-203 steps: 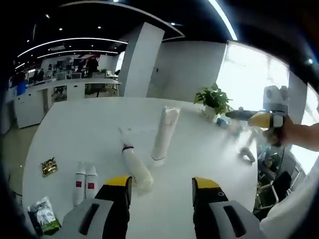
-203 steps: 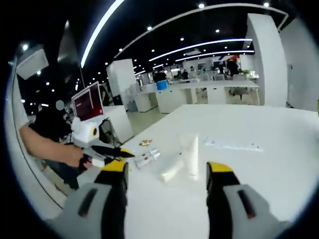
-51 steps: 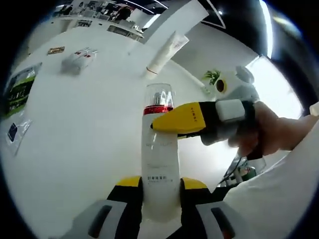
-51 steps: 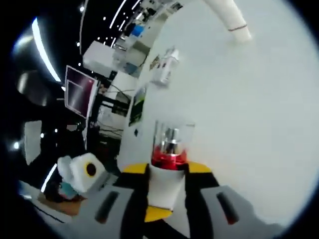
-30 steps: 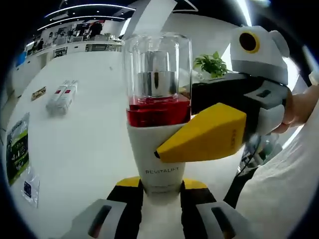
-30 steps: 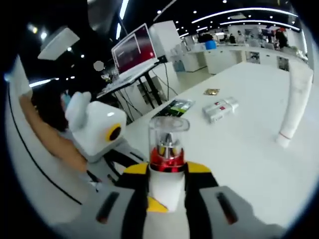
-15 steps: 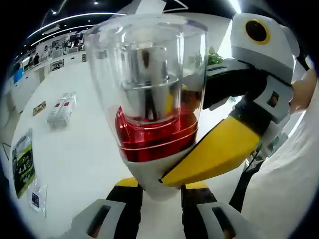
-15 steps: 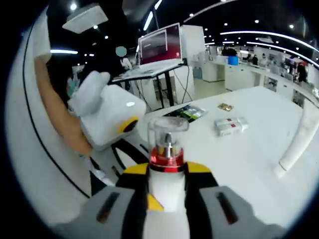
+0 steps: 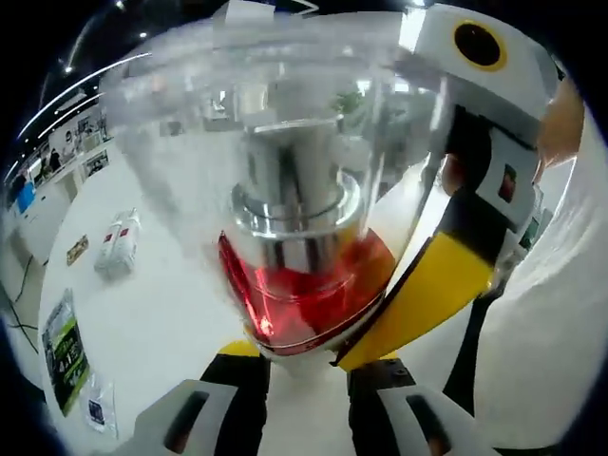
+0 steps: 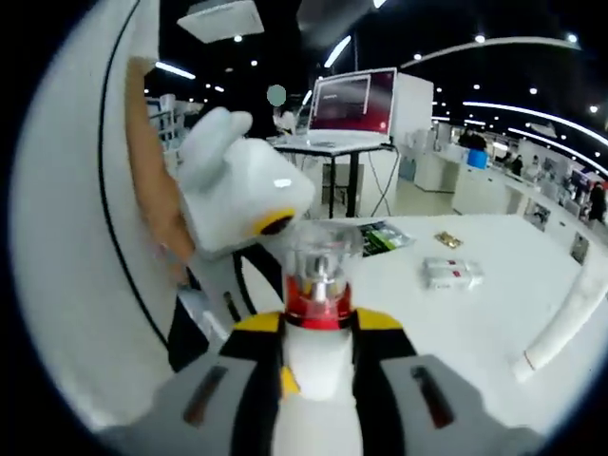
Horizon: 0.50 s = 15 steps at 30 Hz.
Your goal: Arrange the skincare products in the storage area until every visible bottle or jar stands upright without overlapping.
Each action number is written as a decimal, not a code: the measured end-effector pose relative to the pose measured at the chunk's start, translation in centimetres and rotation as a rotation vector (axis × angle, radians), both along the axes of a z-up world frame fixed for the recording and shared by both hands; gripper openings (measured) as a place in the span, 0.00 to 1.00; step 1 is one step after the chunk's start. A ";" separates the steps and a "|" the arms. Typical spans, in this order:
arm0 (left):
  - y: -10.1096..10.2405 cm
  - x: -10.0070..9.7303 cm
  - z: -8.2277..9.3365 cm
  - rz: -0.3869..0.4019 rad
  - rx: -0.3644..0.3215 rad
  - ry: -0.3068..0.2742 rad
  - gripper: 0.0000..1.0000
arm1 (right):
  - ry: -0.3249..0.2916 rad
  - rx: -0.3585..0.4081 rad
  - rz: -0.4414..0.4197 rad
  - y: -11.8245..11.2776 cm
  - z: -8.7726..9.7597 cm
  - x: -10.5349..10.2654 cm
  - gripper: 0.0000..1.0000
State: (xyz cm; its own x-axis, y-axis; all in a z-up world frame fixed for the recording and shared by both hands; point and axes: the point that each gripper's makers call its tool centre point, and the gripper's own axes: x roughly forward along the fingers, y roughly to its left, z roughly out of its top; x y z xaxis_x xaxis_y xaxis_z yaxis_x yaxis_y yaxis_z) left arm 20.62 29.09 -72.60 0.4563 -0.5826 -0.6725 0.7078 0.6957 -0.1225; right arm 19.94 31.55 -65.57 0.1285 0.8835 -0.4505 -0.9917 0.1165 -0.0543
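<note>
Between the left gripper's (image 9: 306,375) yellow-tipped jaws, at the bottom of the left gripper view, sits the white body of a pump bottle (image 9: 285,247), pinched from both sides. Its clear cap, silver pump and red collar loom very close to the lens. The right gripper (image 9: 432,294) reaches in from the right, and its yellow jaw lies against the bottle just under the red collar.

In the right gripper view the same bottle (image 10: 318,323) stands upright between the right gripper's (image 10: 318,332) jaws, clamped on the white body just below the red collar. Both tools are thus closed on the one bottle, which is held above the white table (image 10: 475,323). The left gripper's white housing (image 10: 242,204) sits just behind the cap, with a person's arm (image 10: 157,180) beside it.

Farther off on the table, well apart from the bottle, lie two small white tubes (image 9: 116,244) side by side, a white tube (image 10: 568,318) on its side, a green packet (image 9: 59,351) near the edge and a small gold sachet (image 10: 448,240). Beyond the table, a screen (image 10: 347,103) stands on a stand.
</note>
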 end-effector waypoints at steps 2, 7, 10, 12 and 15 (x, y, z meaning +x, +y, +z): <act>-0.1 -0.1 0.3 -0.016 0.007 -0.015 0.33 | 0.003 0.005 0.000 -0.2 0.0 0.0 0.26; -0.4 -0.2 0.6 -0.023 -0.013 -0.007 0.33 | 0.019 0.023 -0.025 -1.2 -0.1 0.0 0.27; -0.7 -0.2 0.7 -0.033 -0.010 -0.009 0.34 | 0.027 0.034 -0.032 -1.3 -0.1 -0.1 0.27; -0.8 -0.1 0.7 -0.032 -0.011 -0.008 0.34 | 0.036 0.039 -0.039 -1.3 -0.2 -0.1 0.27; -0.8 0.0 1.1 -0.014 -0.029 0.007 0.35 | 0.040 0.045 -0.044 -1.3 -0.1 -0.1 0.27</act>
